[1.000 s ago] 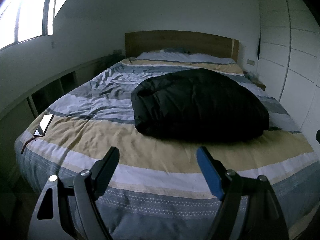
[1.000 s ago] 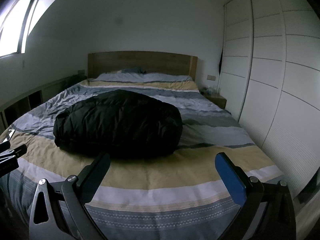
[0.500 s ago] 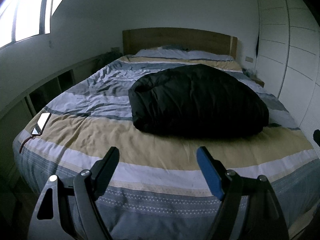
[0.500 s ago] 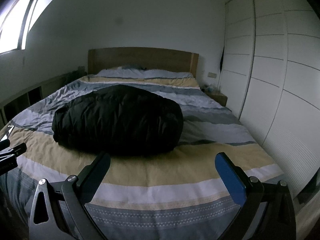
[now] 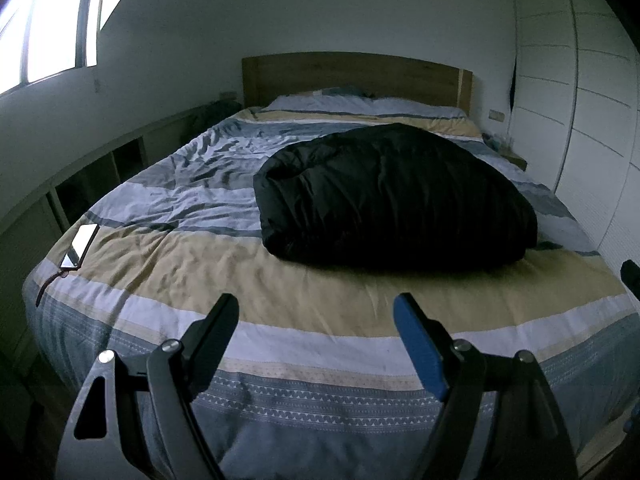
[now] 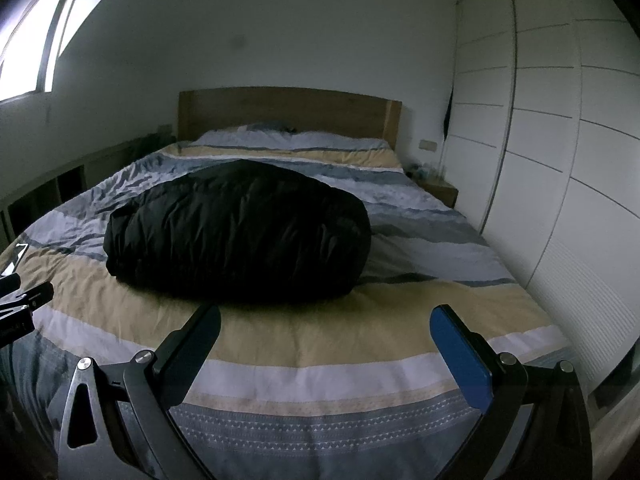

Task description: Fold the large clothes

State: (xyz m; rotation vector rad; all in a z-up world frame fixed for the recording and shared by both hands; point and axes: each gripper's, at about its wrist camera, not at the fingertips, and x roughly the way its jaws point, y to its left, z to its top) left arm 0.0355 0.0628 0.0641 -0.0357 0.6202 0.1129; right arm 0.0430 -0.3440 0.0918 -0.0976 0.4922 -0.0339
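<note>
Counts: one bed (image 5: pixel 304 320), one wooden headboard (image 5: pixel 356 78). One black puffy jacket (image 5: pixel 392 196) bundled on the bedspread. One phone (image 5: pixel 80 246) at the bed's left edge. Two grippers: left gripper (image 5: pixel 316 322) and right gripper (image 6: pixel 326 330), two fingers each, one black and one blue per gripper, both spread wide with nothing between them. One window (image 5: pixel 52 24) on the left wall. One white wardrobe (image 6: pixel 560 160) on the right wall. One nightstand (image 6: pixel 440 190) beside it. Pillow count unclear.
</note>
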